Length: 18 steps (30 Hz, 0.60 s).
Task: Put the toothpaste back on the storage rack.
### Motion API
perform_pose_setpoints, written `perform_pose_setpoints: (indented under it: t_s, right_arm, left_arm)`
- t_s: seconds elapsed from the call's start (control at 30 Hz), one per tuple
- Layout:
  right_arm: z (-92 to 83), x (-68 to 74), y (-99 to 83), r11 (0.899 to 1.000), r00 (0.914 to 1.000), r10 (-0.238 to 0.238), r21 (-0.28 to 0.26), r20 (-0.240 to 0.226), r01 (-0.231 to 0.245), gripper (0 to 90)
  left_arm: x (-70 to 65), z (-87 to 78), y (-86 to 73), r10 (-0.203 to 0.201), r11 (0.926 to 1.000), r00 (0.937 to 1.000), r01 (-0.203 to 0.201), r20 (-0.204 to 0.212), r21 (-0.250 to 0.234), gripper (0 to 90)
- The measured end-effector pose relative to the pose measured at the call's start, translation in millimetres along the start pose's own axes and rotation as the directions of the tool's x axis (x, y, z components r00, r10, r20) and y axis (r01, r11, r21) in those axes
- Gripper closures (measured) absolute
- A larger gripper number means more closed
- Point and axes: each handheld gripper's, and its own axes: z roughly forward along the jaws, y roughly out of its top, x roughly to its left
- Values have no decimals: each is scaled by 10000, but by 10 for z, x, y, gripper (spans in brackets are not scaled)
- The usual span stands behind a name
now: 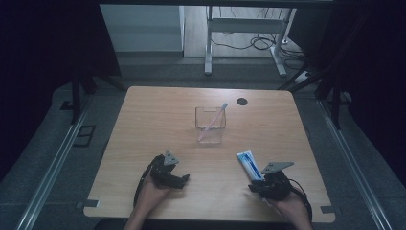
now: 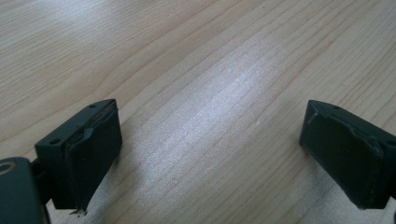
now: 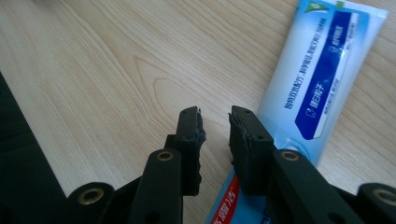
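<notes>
A blue and white toothpaste tube (image 1: pixel 249 164) lies at an angle on the wooden table (image 1: pixel 158 124), near its front right. My right gripper (image 1: pixel 261 184) is at the tube's near end. In the right gripper view the toothpaste tube (image 3: pixel 322 70) runs under the right jaw and shows again low between the jaws. The right gripper (image 3: pixel 215 114) has its jaws drawn close together and pinching the tube there, with a thin gap left at the tips. My left gripper (image 1: pixel 184 179) rests low at the front left. The left gripper (image 2: pixel 210 126) stands wide open over bare wood.
A clear square container (image 1: pixel 209 125) stands at the table's middle with a pink toothbrush (image 1: pixel 213 122) leaning in it. A dark round spot (image 1: pixel 242 101) marks the far side of the table. Metal rails run along both sides of the floor.
</notes>
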Motion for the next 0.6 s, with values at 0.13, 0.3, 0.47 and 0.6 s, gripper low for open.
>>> perform_pose_setpoints:
  t_s: [0.13,0.3,0.47,0.6]
  right_arm:
    - [-25,-37,-16,10000,10000,-43,79,-20,43,727]
    - [-71,-79,-33,9999,10000,60,135,33,-61,724]
    - [-111,-136,-72,9998,9997,188,49,180,-188,708]
    - [-113,-128,-73,9992,9992,379,152,125,-380,687]
  left_arm:
    - [0,0,0,-1,10000,10000,1,1,0,59]
    - [0,0,0,-2,10000,10000,2,-2,0,59]
    - [0,0,0,1,10000,10000,-1,-4,1,59]
    - [0,0,0,-1,10000,10000,1,-2,0,59]
